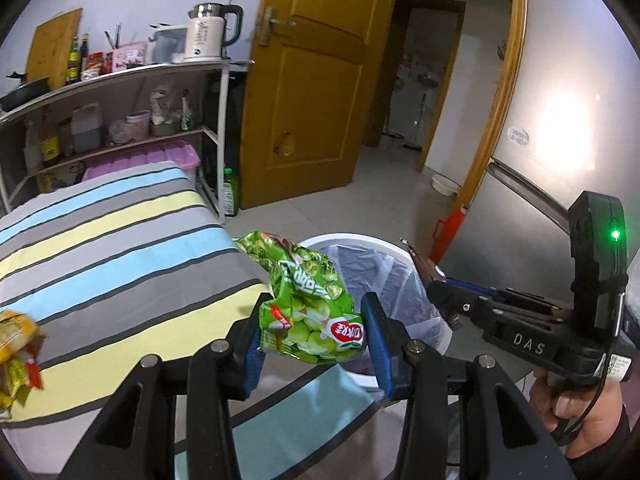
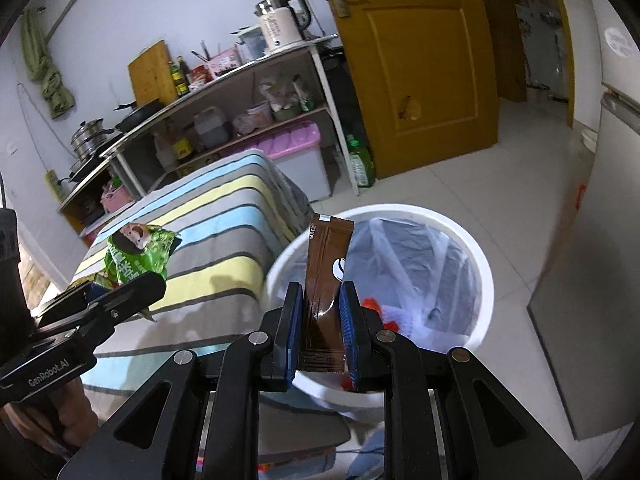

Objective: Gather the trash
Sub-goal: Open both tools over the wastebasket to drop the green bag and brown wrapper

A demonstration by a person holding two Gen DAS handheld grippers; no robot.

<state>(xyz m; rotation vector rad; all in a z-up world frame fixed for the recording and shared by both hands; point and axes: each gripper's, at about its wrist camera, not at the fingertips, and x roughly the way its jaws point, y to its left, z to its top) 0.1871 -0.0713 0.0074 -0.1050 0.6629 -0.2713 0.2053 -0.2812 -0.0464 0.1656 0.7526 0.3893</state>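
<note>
Left gripper point(image 1: 316, 336) is clamped on a crumpled green snack bag point(image 1: 308, 300), carried at the near rim of the white bin point(image 1: 400, 248); right gripper point(image 2: 320, 320) pinches a brown sachet point(image 2: 326, 276) upright, the bin point(image 2: 476, 264) just beyond toward 1 o'clock; both wrappers look light, soft and slick, likely to slip unless pinched across a flat middle; the sachet reads roughly "SUCIT", the bag's writing is unclear; gripper bodies read "DAS" and "GenRobot.AI"; a yellow wrapper point(image 1: 18, 352) lies on the striped cloth point(image 1: 120, 240) at 9 o'clock
</note>
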